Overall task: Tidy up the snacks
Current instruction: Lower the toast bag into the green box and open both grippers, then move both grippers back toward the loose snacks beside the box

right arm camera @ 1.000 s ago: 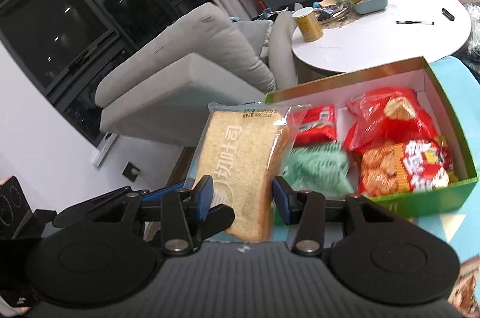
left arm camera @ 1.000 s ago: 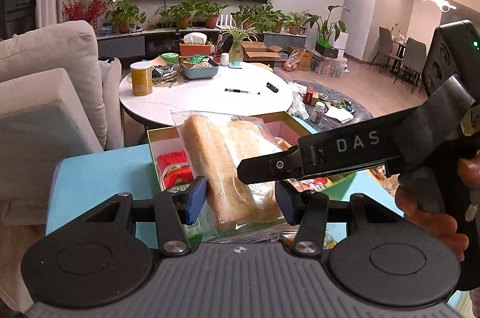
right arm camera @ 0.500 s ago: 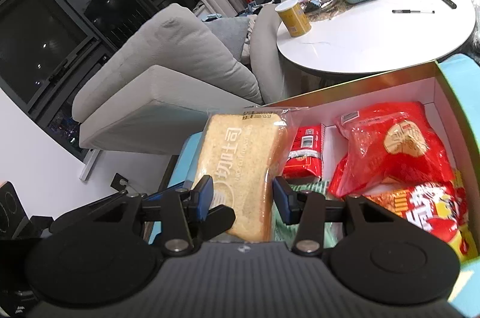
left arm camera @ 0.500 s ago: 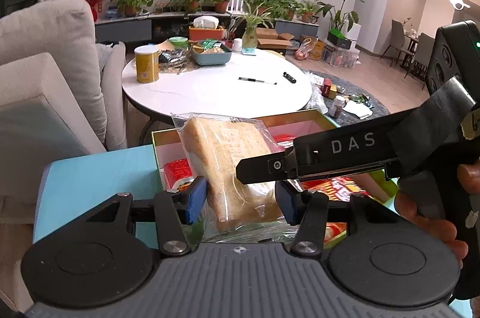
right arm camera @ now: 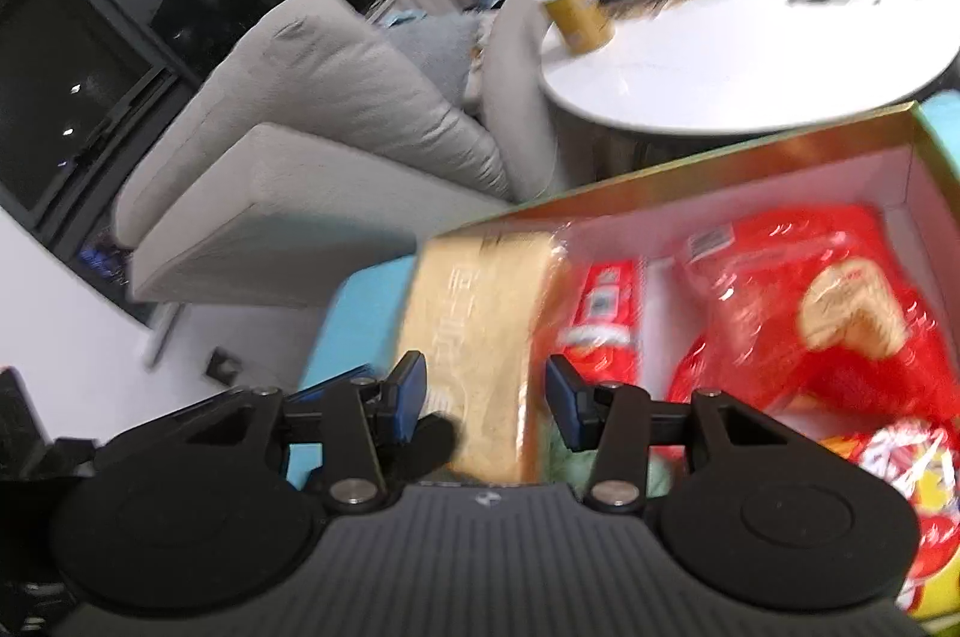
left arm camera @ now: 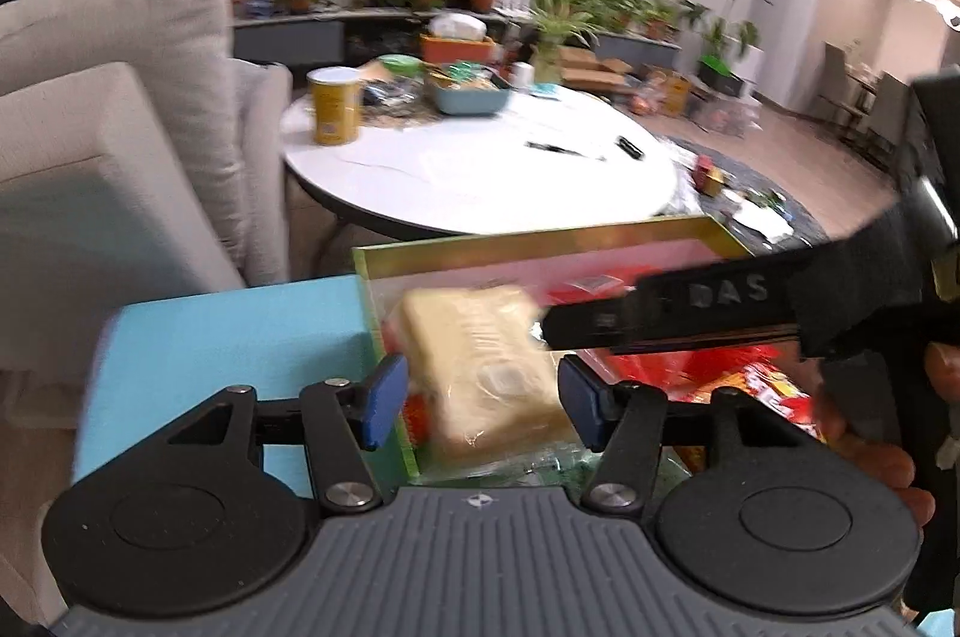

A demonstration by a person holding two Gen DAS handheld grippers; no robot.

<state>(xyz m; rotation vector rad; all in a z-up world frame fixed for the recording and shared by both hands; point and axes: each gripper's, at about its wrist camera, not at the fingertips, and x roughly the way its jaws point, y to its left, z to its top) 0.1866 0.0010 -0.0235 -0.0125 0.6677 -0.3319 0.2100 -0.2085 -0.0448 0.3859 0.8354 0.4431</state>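
Observation:
A bagged slice of toast [left arm camera: 486, 367] lies at the left end of the green and gold snack box [left arm camera: 540, 241], over the other snacks. My left gripper [left arm camera: 480, 394] is open around it, pads clear of the bag. My right gripper [right arm camera: 486, 394] is also open with the toast [right arm camera: 480, 337] between its fingers; whether the pads touch it is unclear through blur. The right gripper's finger [left arm camera: 690, 307] crosses the left wrist view just right of the toast. Red snack bags [right arm camera: 828, 313] fill the box [right arm camera: 660, 169].
The box sits on a light blue table [left arm camera: 228, 337]. A round white table [left arm camera: 480, 169] with a yellow can [left arm camera: 333, 105], a tray and pens stands behind. A grey sofa [left arm camera: 108, 126] is at the left.
Both grippers have moved down toward the box with the toast. The jaws of both have widened and the toast now rests lower, inside the box's left end.

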